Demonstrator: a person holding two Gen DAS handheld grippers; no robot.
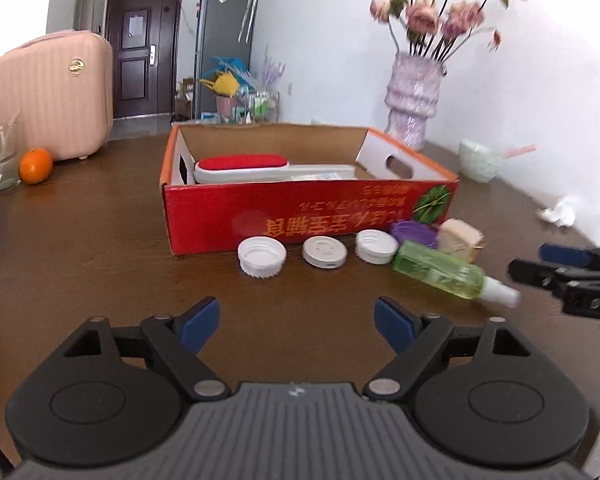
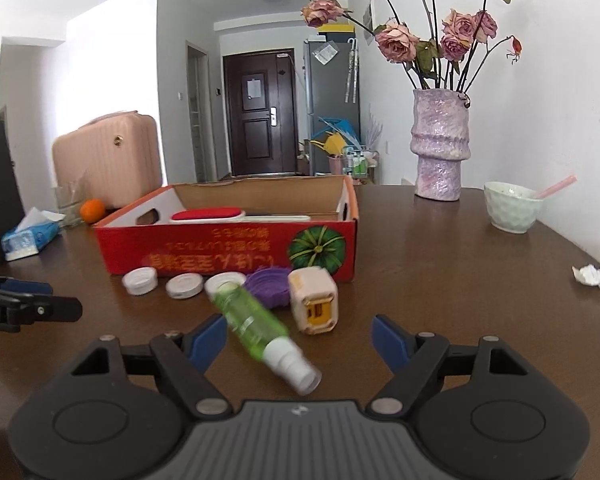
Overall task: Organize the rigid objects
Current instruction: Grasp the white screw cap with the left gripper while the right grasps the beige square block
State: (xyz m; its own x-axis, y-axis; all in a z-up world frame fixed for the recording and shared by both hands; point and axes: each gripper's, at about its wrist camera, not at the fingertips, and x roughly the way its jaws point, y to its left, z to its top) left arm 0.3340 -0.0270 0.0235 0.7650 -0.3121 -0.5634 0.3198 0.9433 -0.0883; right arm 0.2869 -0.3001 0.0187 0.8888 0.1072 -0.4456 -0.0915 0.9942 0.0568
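- Fingers of the right gripper [image 2: 299,338] are spread wide and grasp nothing; the green spray bottle [image 2: 256,326] lies between them on the table [image 2: 440,280], nozzle toward the camera. That framing suggests the bottle is the next pick.
- Left gripper [image 1: 297,322] is likewise released and empty, held back over bare wood in front of the row of lids, probably waiting its turn.
- Red cardboard box [image 1: 300,216] sits mid-table, open side up, already holding a white brush with a red pad [image 1: 242,168]; it reads as the collecting place.
- Loose things line the box's near wall: three white lids [image 1: 262,257], [image 1: 325,253], [image 1: 376,246], a purple ridged lid [image 2: 268,284], and a beige boxy object [image 2: 313,300] near the near right corner. Lined up so, each is within easy reach.
- The bottle is blurred in both views, so I cannot tell whether it is at rest; being round, it may roll when the fingers close across its body.
- Vase [image 2: 440,144] and bowl [image 2: 512,208] stand toward the table's far right edge, well apart.
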